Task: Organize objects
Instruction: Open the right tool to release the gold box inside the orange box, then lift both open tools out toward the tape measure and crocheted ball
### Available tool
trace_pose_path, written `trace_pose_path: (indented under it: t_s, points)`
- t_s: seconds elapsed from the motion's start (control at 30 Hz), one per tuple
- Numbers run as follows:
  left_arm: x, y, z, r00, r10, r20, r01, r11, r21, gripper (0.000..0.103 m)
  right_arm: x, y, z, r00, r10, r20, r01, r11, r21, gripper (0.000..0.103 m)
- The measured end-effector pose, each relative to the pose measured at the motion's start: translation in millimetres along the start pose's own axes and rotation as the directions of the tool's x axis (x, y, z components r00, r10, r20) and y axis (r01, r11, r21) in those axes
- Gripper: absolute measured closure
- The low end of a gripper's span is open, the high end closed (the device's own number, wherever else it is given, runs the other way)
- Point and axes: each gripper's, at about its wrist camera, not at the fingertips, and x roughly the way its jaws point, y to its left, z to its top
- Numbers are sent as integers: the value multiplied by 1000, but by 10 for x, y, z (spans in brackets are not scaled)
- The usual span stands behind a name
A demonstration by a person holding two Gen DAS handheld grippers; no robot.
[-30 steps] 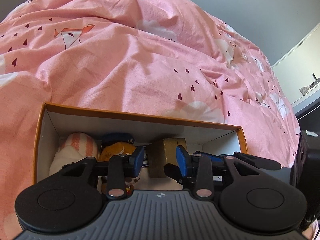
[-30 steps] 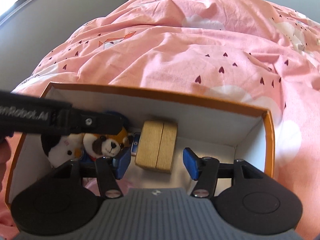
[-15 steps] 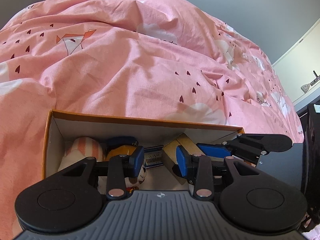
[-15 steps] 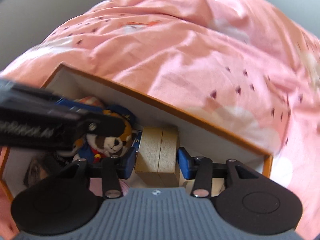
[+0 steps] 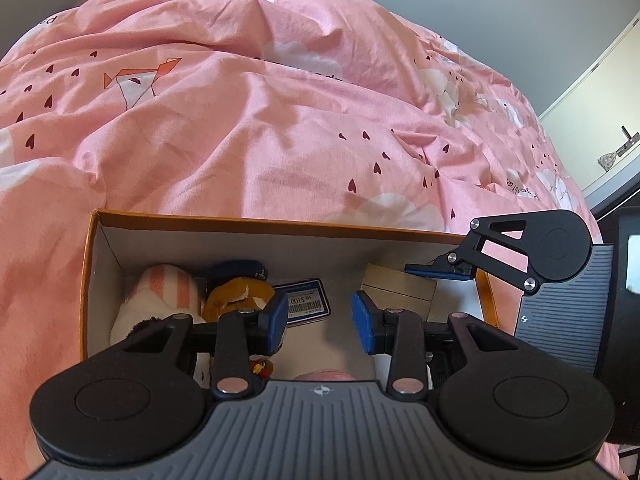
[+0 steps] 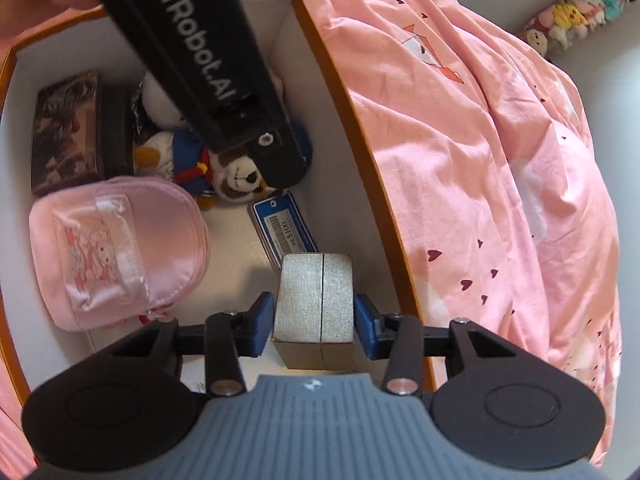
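An orange-rimmed cardboard box (image 6: 348, 120) with white inner walls lies on a pink bedspread. My right gripper (image 6: 316, 326) is inside it near the right wall, and its jaws are closing, with both blue pads against the sides of a tan two-part block (image 6: 316, 292). In the left wrist view that block (image 5: 396, 286) shows at the box's right end under one blue pad of the right gripper. My left gripper (image 5: 320, 316) hangs open over the middle of the box (image 5: 280, 222), nothing between its pads.
In the box lie a pink pouch (image 6: 116, 252), a brown-and-white plush dog (image 6: 236, 172), a blue price card (image 6: 284, 228), a dark patterned box (image 6: 66, 128) and a striped plush (image 5: 160, 292). Rumpled pink bedspread (image 5: 280, 120) surrounds the box. Plush toys line a far shelf (image 6: 576, 4).
My right gripper has rolled strongly and its pads have come in onto the tan block, which has turned with it. The left gripper has stayed open over the box.
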Motion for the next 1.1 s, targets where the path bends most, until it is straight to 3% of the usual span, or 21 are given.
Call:
trace_pose_path:
  t_s: [0.23,0.33,0.47,0.57,0.73,0.9,1.0,1.1]
  points:
    - [-15,-10,-37,1000,1,-3,-1,1000,2,60,76,206,-140,990,-92,-105,70,978,-198,57]
    - [-14,-19,-55,1000,1,-7,-1,1000,4,60,142,153,-213,983,-112,-147,88,983,-159,57]
    - [-26,-41,-83,1000,4,-11,-4,1000,15,60,50,7,-247,982,-151,-116,144,987,-64,57]
    - [-49,-57,-97,1000,3,-11,-3,1000,20,60,-63,-101,-244,990,-112,-88,113,994,8,57]
    - [-157,-133,-176,1000,6,-12,-5,998,57,60,-157,-4,-228,992,-107,-66,109,994,20,62]
    - [-430,-303,-379,1000,-9,12,7,991,136,60,-437,60,-311,997,-74,27,66,974,218,63]
    - [-623,-439,-564,998,-53,42,44,980,196,60,-707,135,-449,990,-101,99,57,925,376,63]
    - [-739,-590,-772,993,-112,43,98,964,248,60,-990,278,-661,975,-142,172,31,849,527,63]
